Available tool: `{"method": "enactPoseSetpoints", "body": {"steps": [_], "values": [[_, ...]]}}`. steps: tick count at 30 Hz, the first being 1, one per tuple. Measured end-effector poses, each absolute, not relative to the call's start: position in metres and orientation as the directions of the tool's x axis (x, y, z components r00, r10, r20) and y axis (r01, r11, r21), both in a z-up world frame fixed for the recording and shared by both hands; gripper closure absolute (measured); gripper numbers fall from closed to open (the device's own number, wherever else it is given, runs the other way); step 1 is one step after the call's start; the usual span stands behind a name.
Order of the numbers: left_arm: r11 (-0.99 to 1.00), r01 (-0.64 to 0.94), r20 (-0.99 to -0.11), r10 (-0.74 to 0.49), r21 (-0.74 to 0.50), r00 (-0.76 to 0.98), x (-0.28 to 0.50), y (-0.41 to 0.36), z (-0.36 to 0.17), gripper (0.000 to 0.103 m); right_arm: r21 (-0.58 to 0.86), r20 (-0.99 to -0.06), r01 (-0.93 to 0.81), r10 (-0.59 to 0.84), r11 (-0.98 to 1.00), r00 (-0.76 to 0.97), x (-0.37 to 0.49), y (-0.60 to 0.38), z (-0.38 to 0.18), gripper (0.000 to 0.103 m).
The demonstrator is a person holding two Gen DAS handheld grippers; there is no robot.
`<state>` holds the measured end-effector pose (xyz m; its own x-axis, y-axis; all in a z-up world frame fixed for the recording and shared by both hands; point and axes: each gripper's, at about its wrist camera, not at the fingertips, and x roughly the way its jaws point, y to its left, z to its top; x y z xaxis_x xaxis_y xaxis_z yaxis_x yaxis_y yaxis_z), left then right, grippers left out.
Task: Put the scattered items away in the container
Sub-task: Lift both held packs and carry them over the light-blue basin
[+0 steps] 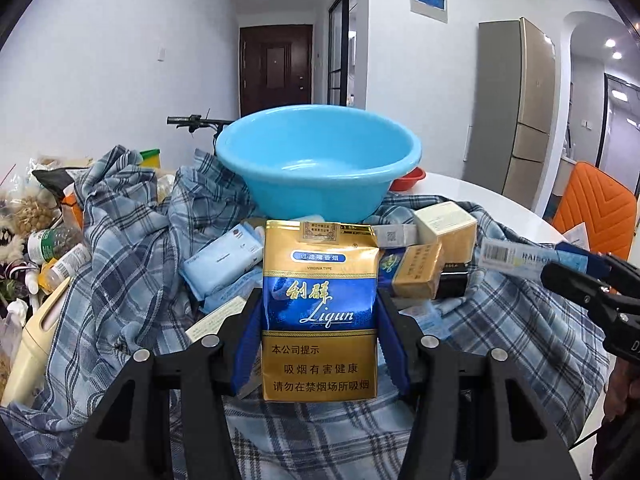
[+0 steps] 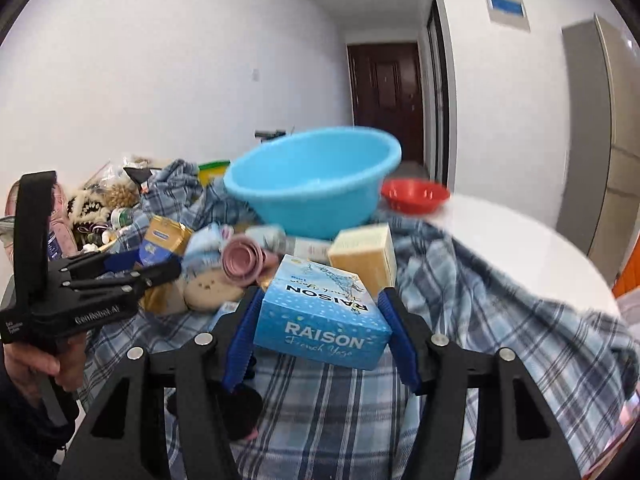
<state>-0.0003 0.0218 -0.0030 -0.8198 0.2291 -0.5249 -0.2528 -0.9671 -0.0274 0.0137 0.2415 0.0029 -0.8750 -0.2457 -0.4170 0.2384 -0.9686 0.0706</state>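
Note:
My left gripper (image 1: 320, 320) is shut on a gold and blue Liqun cigarette pack (image 1: 320, 308) and holds it upright above the plaid cloth, in front of the blue plastic basin (image 1: 320, 160). My right gripper (image 2: 318, 316) is shut on a blue Raison box (image 2: 320, 316), tilted, short of the basin (image 2: 316, 180). The right gripper with its box (image 1: 528, 258) shows at the right of the left wrist view. The left gripper (image 2: 160, 268) with its pack (image 2: 164, 236) shows at the left of the right wrist view. The basin looks empty.
A plaid cloth (image 1: 120, 264) covers the round white table (image 2: 520, 248). Loose on it lie tissue packs (image 1: 224, 260), a cream box (image 2: 366, 254), another cigarette pack (image 1: 412, 272) and pink cups (image 2: 242, 260). A red bowl (image 2: 414, 196) sits behind the basin. Bottles and clutter (image 1: 48, 240) crowd the left.

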Motion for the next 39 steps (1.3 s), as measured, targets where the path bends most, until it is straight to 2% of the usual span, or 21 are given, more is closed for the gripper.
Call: {"method": "enactPoseSetpoints", "body": {"steps": [5,9,14,21,32,35,39], "values": [[-0.975,-0.221,-0.467,0.197,-0.003,-0.862,0.005,0.025,0.006,0.047,0.062,-0.352,0.218,-0.226,-0.974,-0.908,0.019,0.238,0.009,0.045],[-0.984,-0.168,-0.405,0.129,0.061,-0.905,0.013,0.031,0.01,0.047,0.076,-0.336,0.192,-0.207,-0.978,-0.919,0.018,0.238,0.011,0.045],[-0.984,-0.154,-0.378,0.108,0.094,-0.92,0.017,0.036,0.014,0.047,0.06,-0.316,0.177,-0.187,-0.982,-0.93,0.017,0.236,0.017,0.045],[-0.986,-0.151,-0.322,0.123,0.064,-0.939,0.018,0.031,0.044,0.047,0.043,-0.231,0.183,-0.188,-0.982,-0.955,0.022,0.232,0.047,0.045],[-0.991,-0.127,-0.14,0.118,0.052,-0.983,0.042,0.011,0.119,0.047,-0.009,-0.03,0.173,-0.173,-0.985,-0.984,0.048,0.224,0.099,0.045],[-0.986,-0.165,-0.138,0.162,0.01,-0.977,0.045,0.003,0.127,0.047,-0.008,-0.004,0.174,-0.174,-0.985,-0.985,0.054,0.22,0.102,0.045],[-0.991,-0.131,-0.112,0.126,0.036,-0.986,0.05,0.001,0.13,0.047,-0.013,-0.001,0.18,-0.18,-0.984,-0.984,0.058,0.217,0.099,0.045]]}}
